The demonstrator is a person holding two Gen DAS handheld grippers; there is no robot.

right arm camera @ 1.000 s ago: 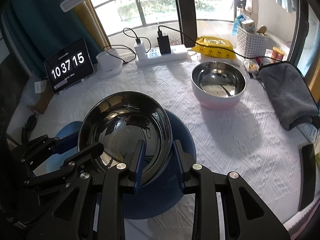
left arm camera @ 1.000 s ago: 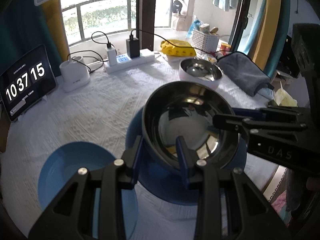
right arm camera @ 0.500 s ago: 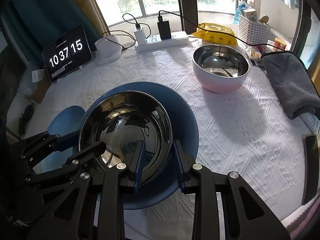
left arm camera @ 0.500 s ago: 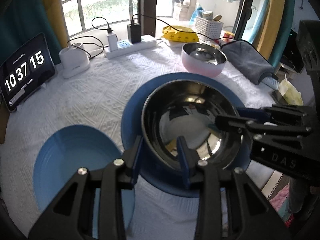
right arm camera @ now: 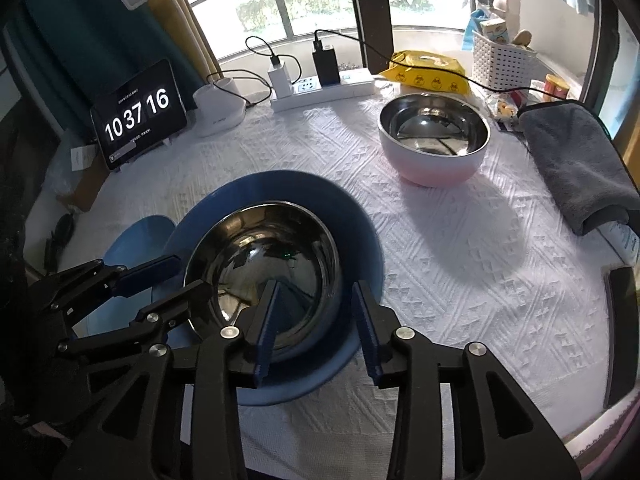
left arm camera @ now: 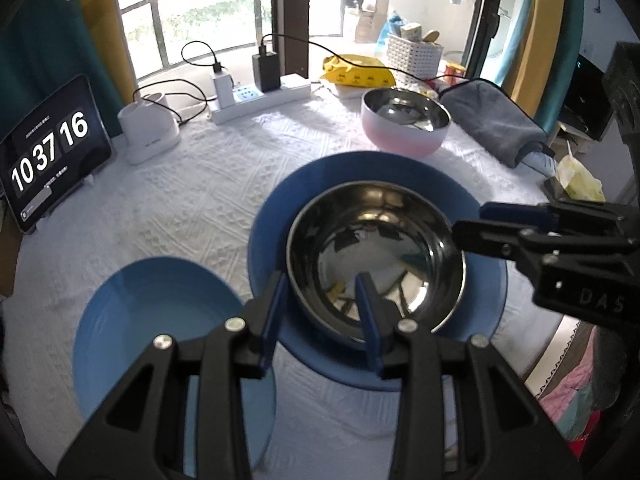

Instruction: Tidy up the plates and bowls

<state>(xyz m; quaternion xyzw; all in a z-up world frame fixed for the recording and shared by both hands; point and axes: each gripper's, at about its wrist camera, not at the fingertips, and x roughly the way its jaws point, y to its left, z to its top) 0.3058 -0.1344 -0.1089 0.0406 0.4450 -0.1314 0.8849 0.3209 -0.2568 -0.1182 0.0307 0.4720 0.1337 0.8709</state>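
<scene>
A steel bowl sits inside a dark blue plate on the white tablecloth. My left gripper straddles the bowl's near-left rim, one finger outside and one inside. Its jaws are opening and the pads stand off the wall. My right gripper straddles the rim on the opposite side, jaws also opening, with a gap at the outer finger. A light blue plate lies to the left. A pink bowl with a steel inside stands further back.
A tablet clock, a white charger base and a power strip with cables line the far edge. A yellow packet, a white basket and a folded grey towel sit at the right.
The steel bowl has come down onto the dark blue plate, whose rim now shows all round it. Both grippers' fingers have spread apart, the right more clearly.
</scene>
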